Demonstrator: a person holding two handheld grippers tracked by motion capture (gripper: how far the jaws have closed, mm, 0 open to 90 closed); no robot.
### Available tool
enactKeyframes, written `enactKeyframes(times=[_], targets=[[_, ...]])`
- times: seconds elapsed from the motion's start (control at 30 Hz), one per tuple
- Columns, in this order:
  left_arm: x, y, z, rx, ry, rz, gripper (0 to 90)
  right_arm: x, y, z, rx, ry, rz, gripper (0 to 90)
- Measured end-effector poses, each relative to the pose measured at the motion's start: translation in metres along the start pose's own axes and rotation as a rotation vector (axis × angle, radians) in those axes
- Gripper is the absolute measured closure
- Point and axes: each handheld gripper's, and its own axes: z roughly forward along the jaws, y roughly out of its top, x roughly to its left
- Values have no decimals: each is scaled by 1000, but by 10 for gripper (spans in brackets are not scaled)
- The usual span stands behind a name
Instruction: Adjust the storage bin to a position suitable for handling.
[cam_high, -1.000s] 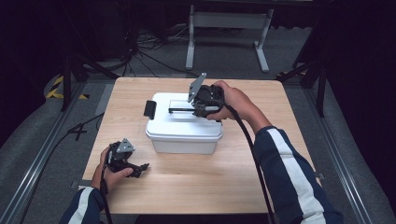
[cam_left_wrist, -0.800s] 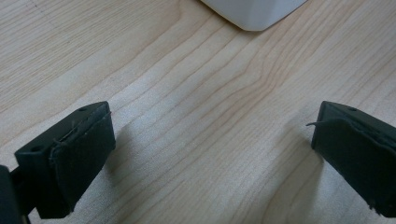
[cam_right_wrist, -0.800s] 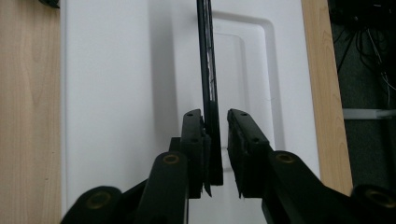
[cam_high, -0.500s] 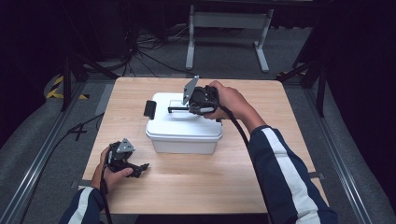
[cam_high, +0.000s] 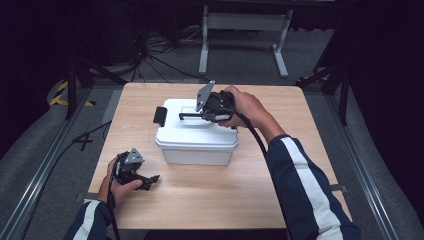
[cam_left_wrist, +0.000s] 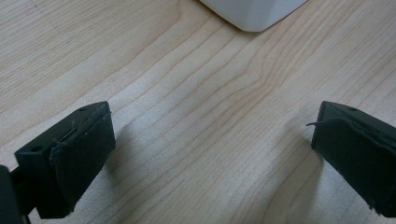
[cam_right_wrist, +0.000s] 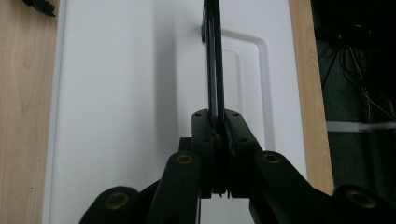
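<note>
A white box (cam_high: 196, 132) sits near the middle of the wooden table (cam_high: 280, 185), a little to the far side, with a black latch (cam_high: 160, 116) on its left end. On its lid (cam_right_wrist: 116, 93) a thin black handle (cam_high: 192, 116) stands raised above a shallow recess. The right gripper (cam_high: 204, 114) lies over the lid, pointing left, and its jaws have just closed: in the right gripper view the right gripper (cam_right_wrist: 215, 122) has both pads pressed flat against the handle (cam_right_wrist: 214, 60), which runs straight away from them along the lid. The right hand (cam_high: 245, 107) holds that gripper from the right side of the box. The left gripper (cam_high: 150, 181) rests low over the table near the left corner on the near side, well apart from the box, held in the left hand (cam_high: 120, 182). In the left gripper view the left gripper (cam_left_wrist: 210, 154) has its jaws spread wide with only bare wood between them, and a corner of the box (cam_left_wrist: 254, 14) shows at the far edge.
</note>
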Motion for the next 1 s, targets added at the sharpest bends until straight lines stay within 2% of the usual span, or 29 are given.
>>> enactKeyframes(times=[0.3, 0.33, 0.37, 0.53, 0.73, 0.77, 1.0], targets=[[0, 0, 0, -2, 3, 3, 0, 0, 0, -10, -35, -9, 2, 849], [0, 0, 0, -2, 3, 3, 0, 0, 0, -11, -48, -13, -13, 850], [0, 0, 0, -2, 3, 3, 0, 1, 1, -12, -39, -14, -2, 849], [0, 0, 0, -3, 3, 3, 1, 1, 1, -16, -35, -20, -22, 849], [0, 0, 0, -2, 3, 3, 0, -1, -5, -24, -36, -24, -7, 849], [0, 0, 0, 2, 1, 4, 0, -2, -5, -25, -49, -28, -22, 850], [0, 0, 0, 2, 1, 5, 1, -4, -16, -37, -72, -42, -5, 850]])
